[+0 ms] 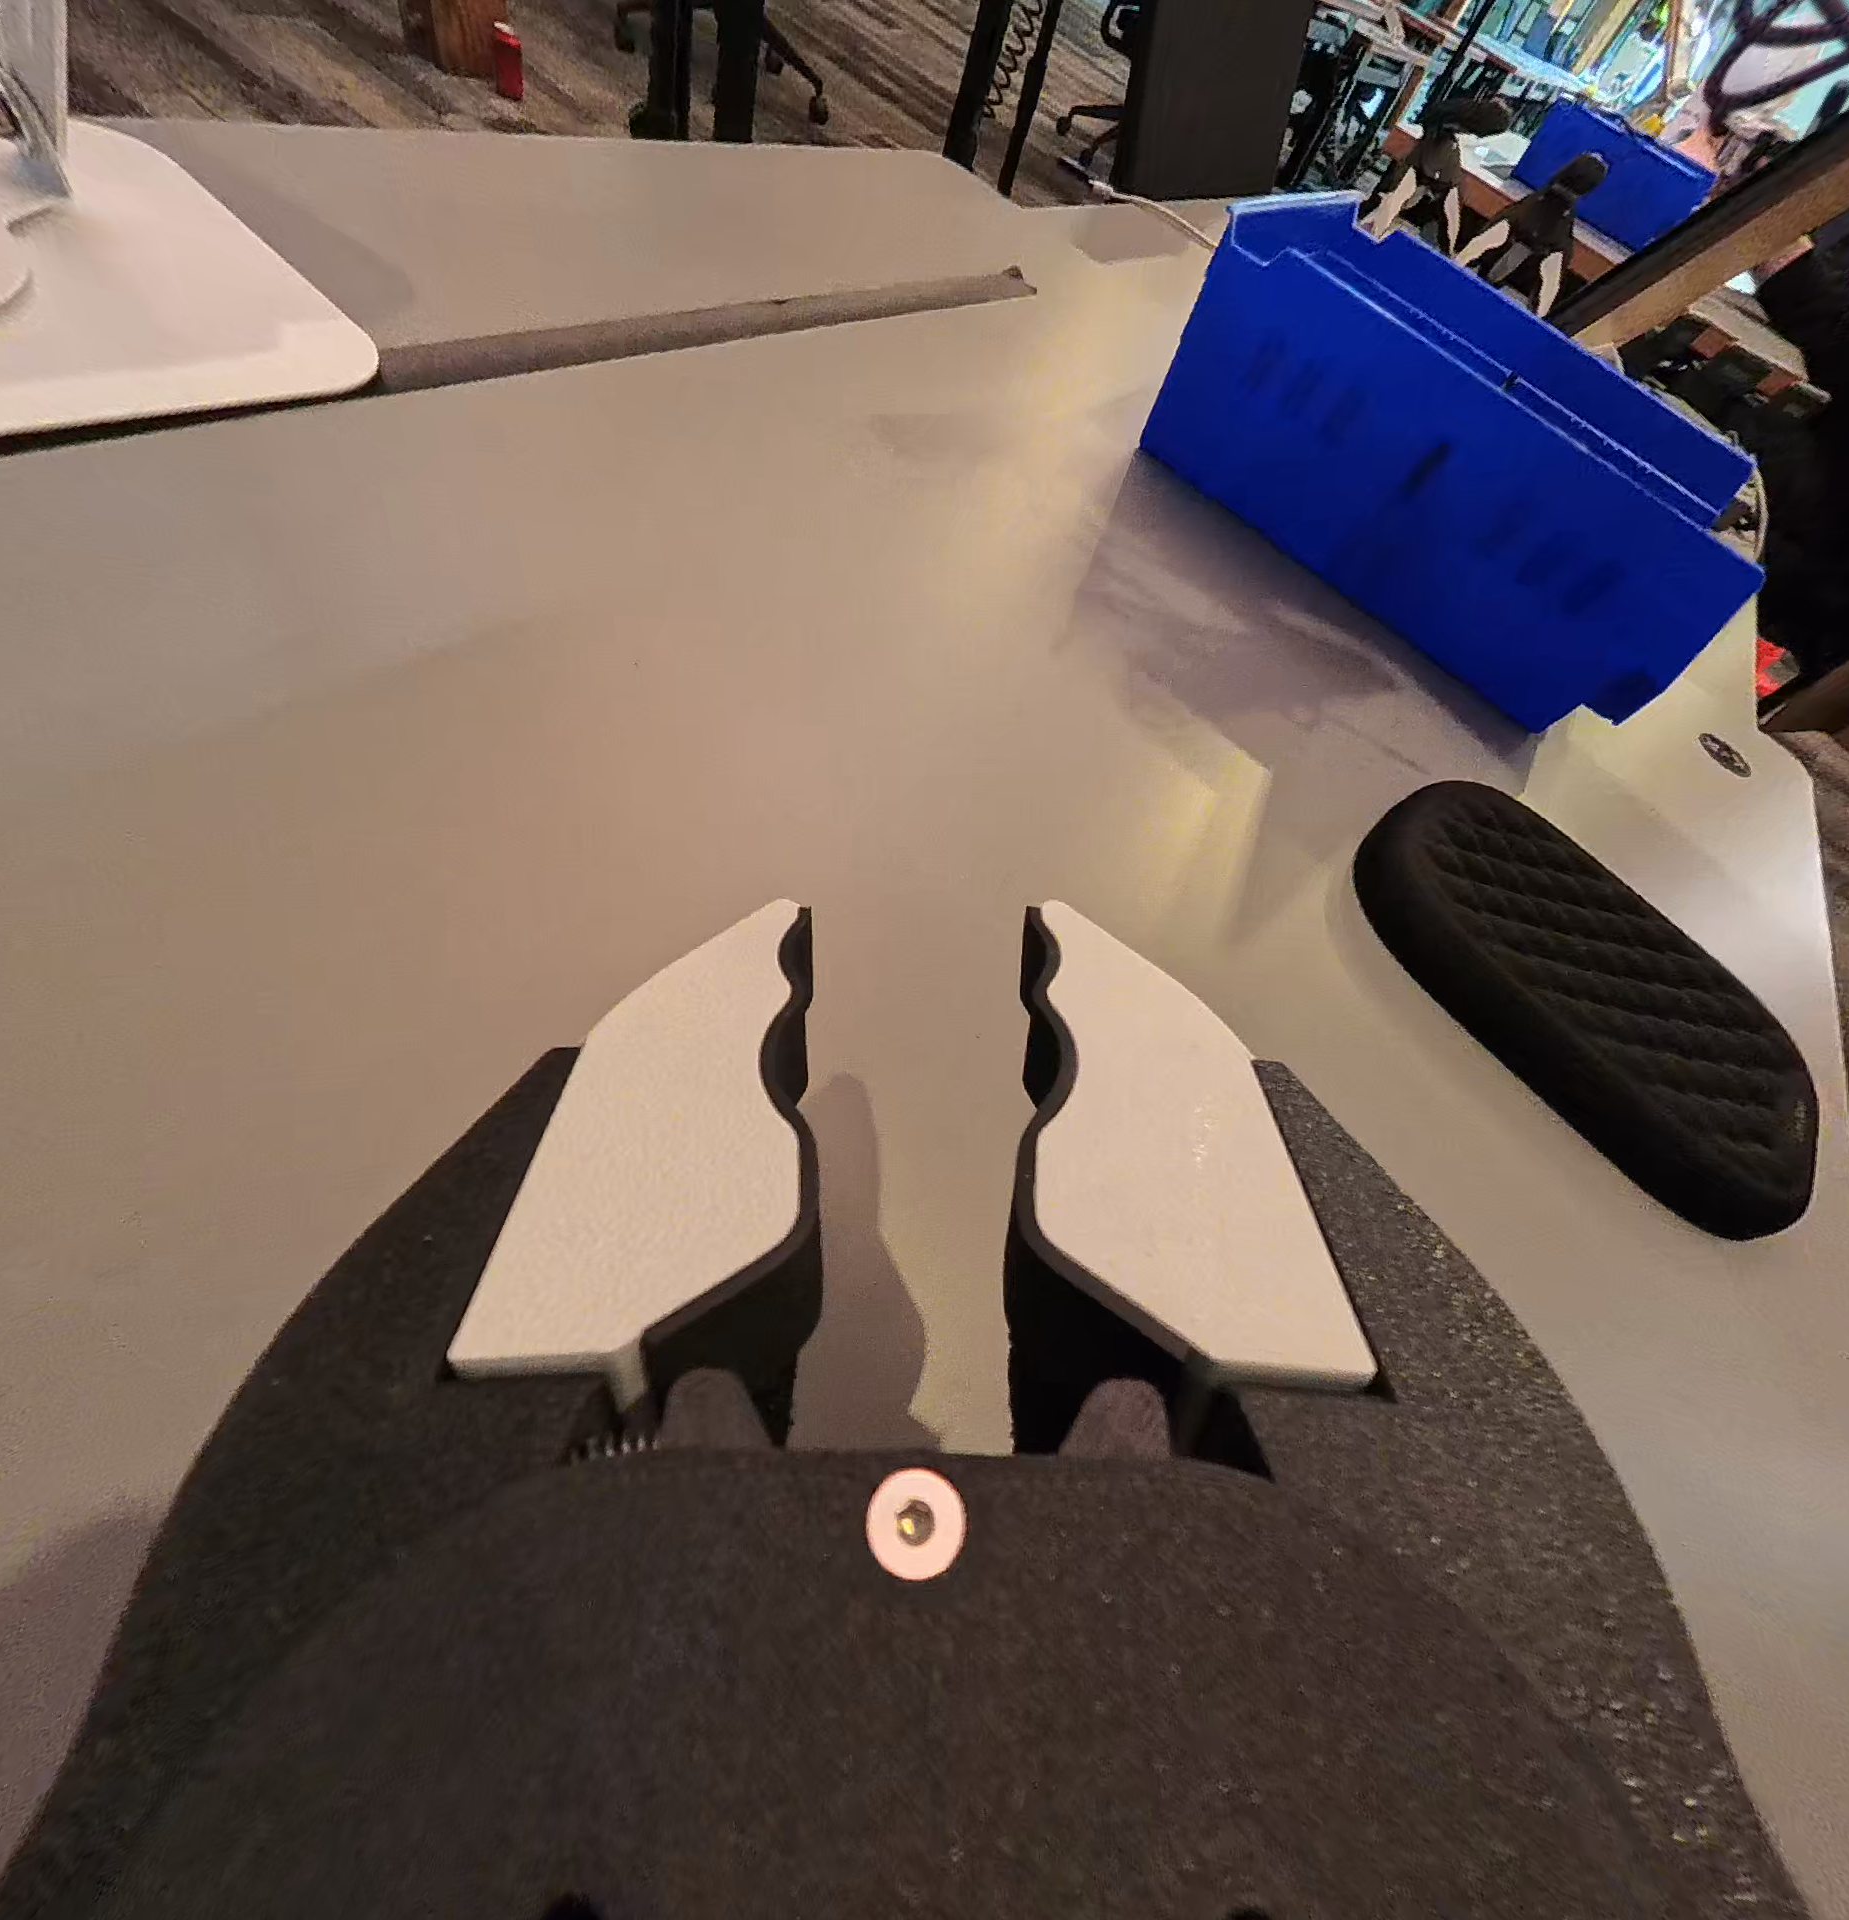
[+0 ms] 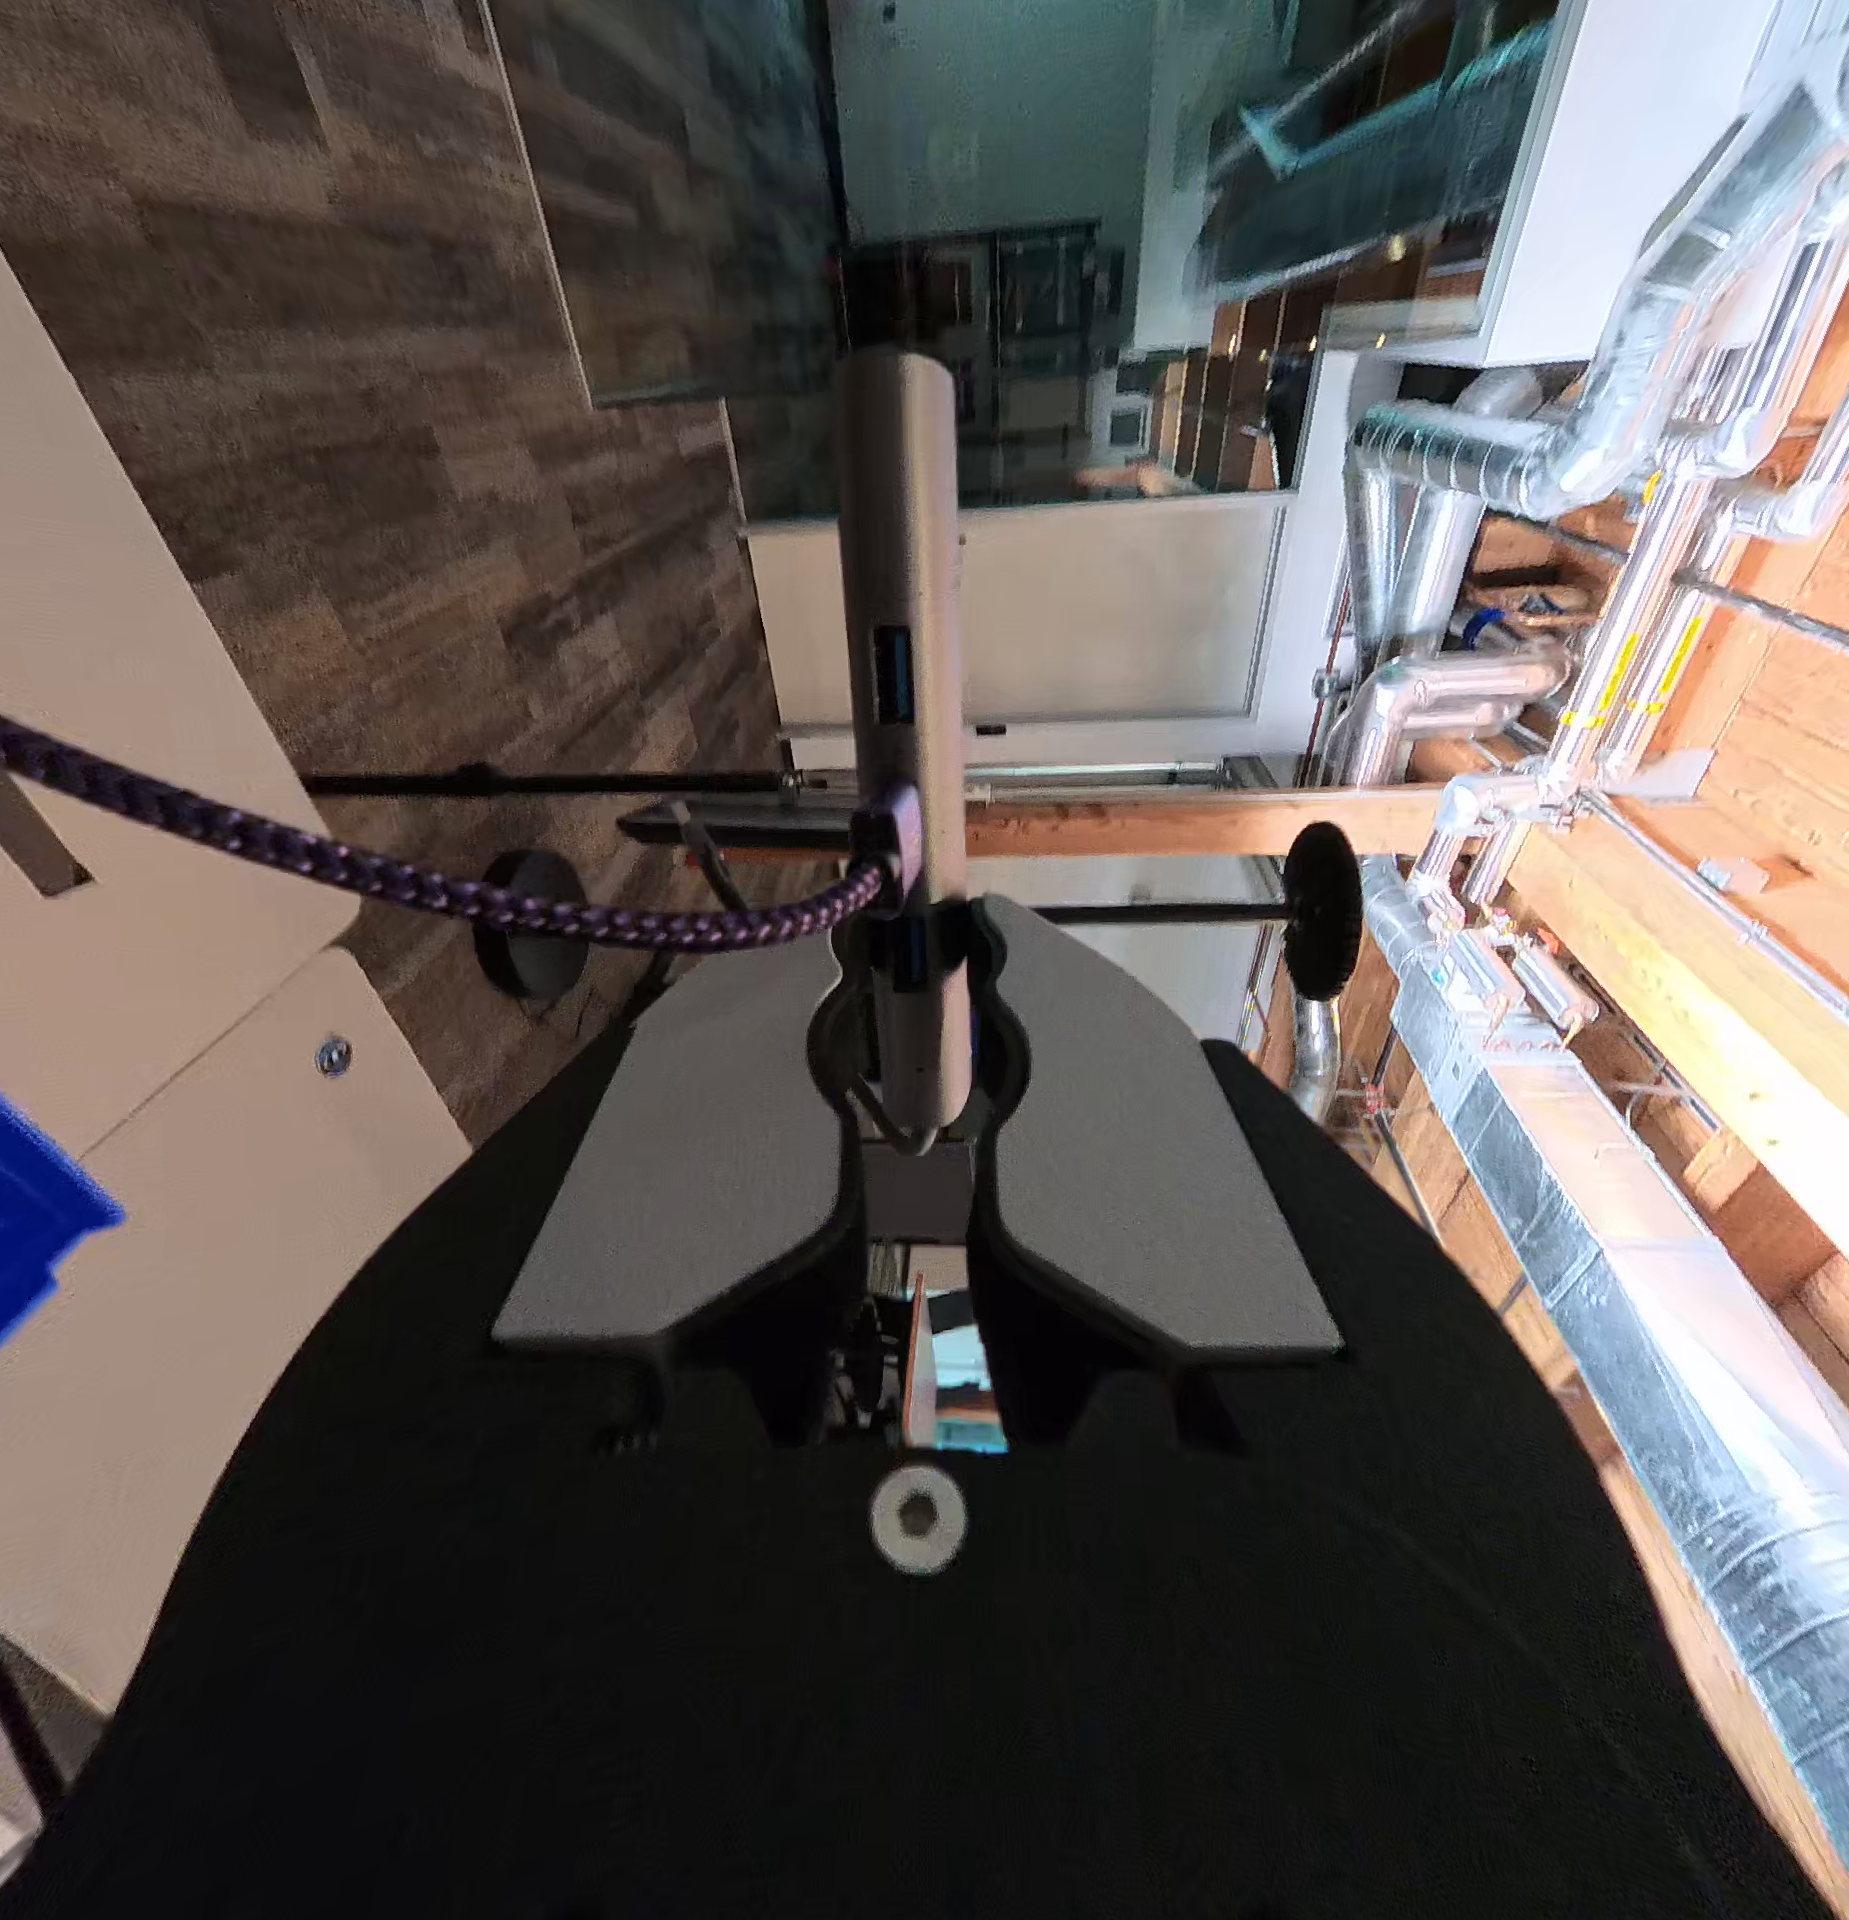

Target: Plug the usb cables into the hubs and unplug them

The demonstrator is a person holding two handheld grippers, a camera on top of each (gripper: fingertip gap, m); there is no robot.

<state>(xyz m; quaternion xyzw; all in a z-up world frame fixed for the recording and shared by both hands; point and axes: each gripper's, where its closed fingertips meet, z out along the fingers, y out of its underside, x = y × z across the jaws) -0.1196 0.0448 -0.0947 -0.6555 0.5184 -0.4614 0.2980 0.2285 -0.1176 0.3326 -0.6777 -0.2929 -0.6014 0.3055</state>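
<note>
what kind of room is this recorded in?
Probably an open office or lab workspace: a grey desk with a blue parts bin, rolling office chairs on carpet behind it, and exposed ceiling ducts over timber beams.

Table [image 1: 587, 675]: smooth, semi-gloss grey surface, soft reflections.
Bin [image 1: 1439, 488]: blue moulded plastic, slight sheen.
Wrist rest [image 1: 1595, 1008]: black cloth, quilted diamond texture, matt.
Left gripper [image 1: 917, 914]: finger plates light grey, fine-grained matt; body black, rough, speckled.
Hub [image 2: 915, 644]: brushed grey metal look, satin.
Cable [image 2: 400, 873]: braided purple-black fabric sheath.
Ducts [image 2: 1585, 1351]: shiny foil wrap.
</note>
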